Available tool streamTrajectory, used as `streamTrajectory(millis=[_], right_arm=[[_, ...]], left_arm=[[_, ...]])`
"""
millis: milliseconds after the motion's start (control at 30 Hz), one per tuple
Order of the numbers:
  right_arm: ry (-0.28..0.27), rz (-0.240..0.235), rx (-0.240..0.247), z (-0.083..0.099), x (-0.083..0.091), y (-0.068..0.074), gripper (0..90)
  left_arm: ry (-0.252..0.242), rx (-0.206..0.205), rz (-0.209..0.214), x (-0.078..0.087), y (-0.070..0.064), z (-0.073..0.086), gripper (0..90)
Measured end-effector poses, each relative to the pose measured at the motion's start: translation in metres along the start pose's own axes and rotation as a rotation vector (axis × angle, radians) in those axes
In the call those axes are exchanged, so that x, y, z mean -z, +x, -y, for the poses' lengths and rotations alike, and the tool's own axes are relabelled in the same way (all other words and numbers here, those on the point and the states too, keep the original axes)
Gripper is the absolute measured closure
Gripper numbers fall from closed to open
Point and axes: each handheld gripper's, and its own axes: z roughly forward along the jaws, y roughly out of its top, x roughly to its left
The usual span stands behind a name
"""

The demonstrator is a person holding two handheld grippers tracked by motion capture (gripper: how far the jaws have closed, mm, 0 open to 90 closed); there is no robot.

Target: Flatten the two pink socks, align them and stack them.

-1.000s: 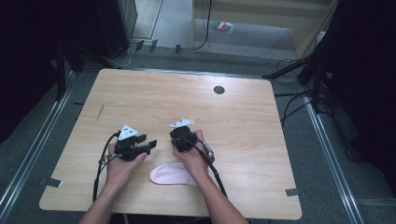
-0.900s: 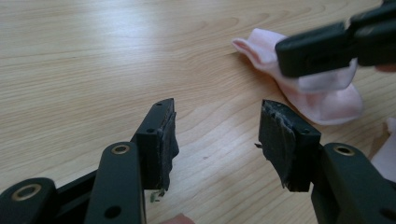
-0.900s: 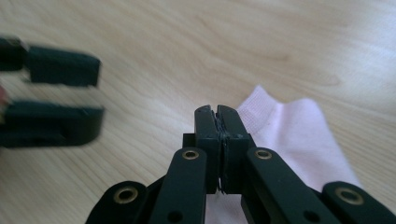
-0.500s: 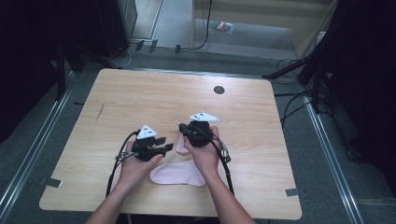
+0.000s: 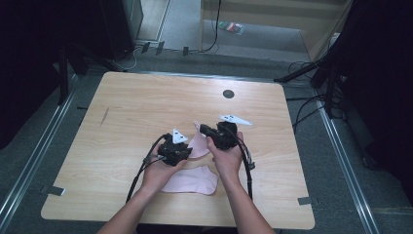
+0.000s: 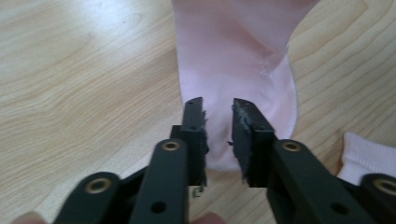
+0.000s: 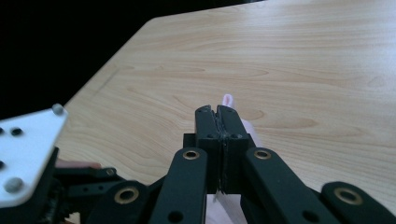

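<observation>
Change since the earlier frames: both hands have travelled forward and right from the near edge of the desk (image 5: pixel 122 107); the pink sock (image 5: pixel 192 179), formerly flat beneath them, is now partly lifted and drawn out.

Item 1. Pink sock. One end rests on the desk near the person's edge, between the forearms; the other rises toward the right gripper (image 5: pixel 207 129). In the left gripper view it runs as a taut band (image 6: pixel 233 60) up and away from the jaws, with a sewn seam to one side.

Item 2. Right gripper. Jaws (image 7: pixel 222 116) clenched on a sliver of pink fabric, apparently to hold one end raised so the sock hangs straight.

Item 3. Left gripper (image 5: pixel 187 151). Jaws released, a clear gap between them, poised over the sock's lower part, probably to seize it and stretch or fold the piece.

Item 4. White ribbed fabric (image 6: pixel 369 158), at the lower right of the left gripper view, lying just beside the pink sock; possibly a second sock, identity uncertain.

Item 5. Desk, light wood, with a dark round grommet (image 5: pixel 228 93) toward the far edge.
</observation>
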Motion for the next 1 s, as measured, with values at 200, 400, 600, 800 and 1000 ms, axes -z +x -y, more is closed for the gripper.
streamTrajectory(millis=[200, 400, 600, 800, 1000], right_arm=[[-0.036, 0.037, -0.028, -0.001, 0.011, -0.014, 90.0], [-0.058, 0.086, -0.049, 0.003, 0.022, -0.033, 90.0], [-0.022, 0.122, -0.08, 0.019, 0.027, -0.05, 90.0], [-0.018, 0.151, -0.134, 0.031, 0.03, -0.064, 90.0], [-0.02, 0.202, -0.141, 0.038, 0.033, -0.074, 89.8]], left_arm=[[0.064, -0.022, 0.022, -0.001, 0.005, 0.0, 90.0], [0.068, -0.046, -0.001, 0.01, 0.019, 0.003, 90.0], [0.064, -0.028, -0.013, 0.018, 0.034, 0.006, 90.0], [0.012, 0.053, 0.045, 0.018, 0.031, 0.003, 90.0], [-0.031, 0.097, 0.046, 0.019, 0.03, 0.0, 90.0]])
